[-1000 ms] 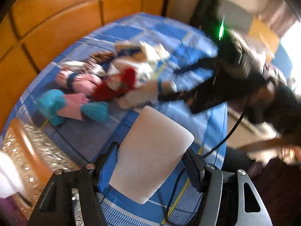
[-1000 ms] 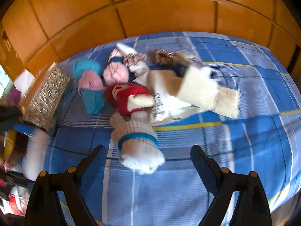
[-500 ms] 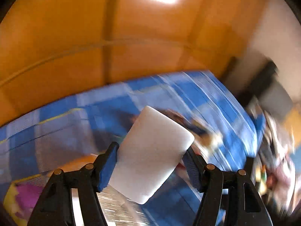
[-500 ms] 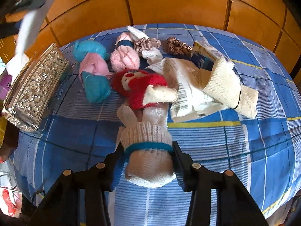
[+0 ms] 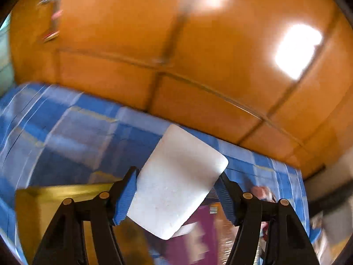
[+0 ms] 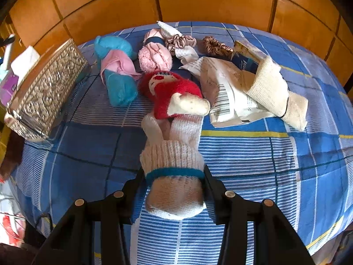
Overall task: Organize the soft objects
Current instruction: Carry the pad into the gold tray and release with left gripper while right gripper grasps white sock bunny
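Your right gripper (image 6: 174, 190) has its fingers clenched on the cuff of a white knit sock (image 6: 174, 172) lying on the blue checked bed (image 6: 253, 154), just in front of a red doll (image 6: 169, 92). Your left gripper (image 5: 176, 194) grips a white foam block (image 5: 176, 190) above a gold box (image 5: 44, 198) at the bed's edge.

Left gripper (image 5: 177, 195) and right gripper (image 6: 174, 185) each clamp something, tilted downward.
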The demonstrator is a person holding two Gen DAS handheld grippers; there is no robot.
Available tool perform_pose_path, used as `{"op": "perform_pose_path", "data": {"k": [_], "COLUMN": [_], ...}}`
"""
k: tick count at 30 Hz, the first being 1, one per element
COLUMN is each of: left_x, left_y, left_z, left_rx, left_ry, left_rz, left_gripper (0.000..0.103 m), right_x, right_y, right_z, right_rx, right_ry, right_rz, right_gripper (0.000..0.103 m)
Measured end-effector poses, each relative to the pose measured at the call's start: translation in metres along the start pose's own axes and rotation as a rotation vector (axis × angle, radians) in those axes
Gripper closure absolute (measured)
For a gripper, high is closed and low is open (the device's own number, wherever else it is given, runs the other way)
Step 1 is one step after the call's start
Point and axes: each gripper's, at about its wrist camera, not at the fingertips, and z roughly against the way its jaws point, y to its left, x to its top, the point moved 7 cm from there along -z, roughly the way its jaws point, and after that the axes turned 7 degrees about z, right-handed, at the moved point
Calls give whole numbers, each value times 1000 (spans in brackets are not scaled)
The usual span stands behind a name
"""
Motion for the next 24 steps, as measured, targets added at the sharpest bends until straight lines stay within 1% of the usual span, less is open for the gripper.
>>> {"op": "perform_pose_path", "data": {"k": [2, 4, 6, 8, 11, 15, 16, 17, 19, 21, 24], "left_x": [-7, -23, -44, -62, -89, -99, -100, -101, -102, -100, -102], "left_y": [37, 66, 89, 104, 112, 109, 106, 105, 105, 105, 110], "left_z": [1, -4, -12, -20, -33, -47, -49, -49, -47, -44, -32], "left_rx": [48, 80, 102, 111, 115, 117, 112, 117, 129, 152, 195], "left_ry": [8, 28, 55, 83, 131, 138, 137, 133, 113, 90, 68], "left_rz": [45, 84, 122, 147, 187, 205, 204, 201, 186, 171, 175], "left_gripper": [35, 35, 34, 33, 31, 22, 19, 13, 11, 2, 1], "right_x": [-2, -5, -8, -10, -13, -19, -21, -24, -28, -31, -32], "right_y": [3, 5, 7, 9, 14, 24, 25, 27, 29, 31, 32], "right_z": [1, 5, 7, 8, 11, 16, 18, 20, 23, 26, 29], "right_rx": [-20, -23, -22, -29, -36, -42, -43, -41, -35, -30, -31], "right_ry": [-8, -10, -7, -1, 12, 29, 31, 33, 34, 34, 36], "right_rz": [17, 21, 22, 30, 37, 48, 50, 49, 45, 43, 41], "right_gripper": [56, 56, 57, 57, 57, 60, 61, 61, 62, 63, 65]}}
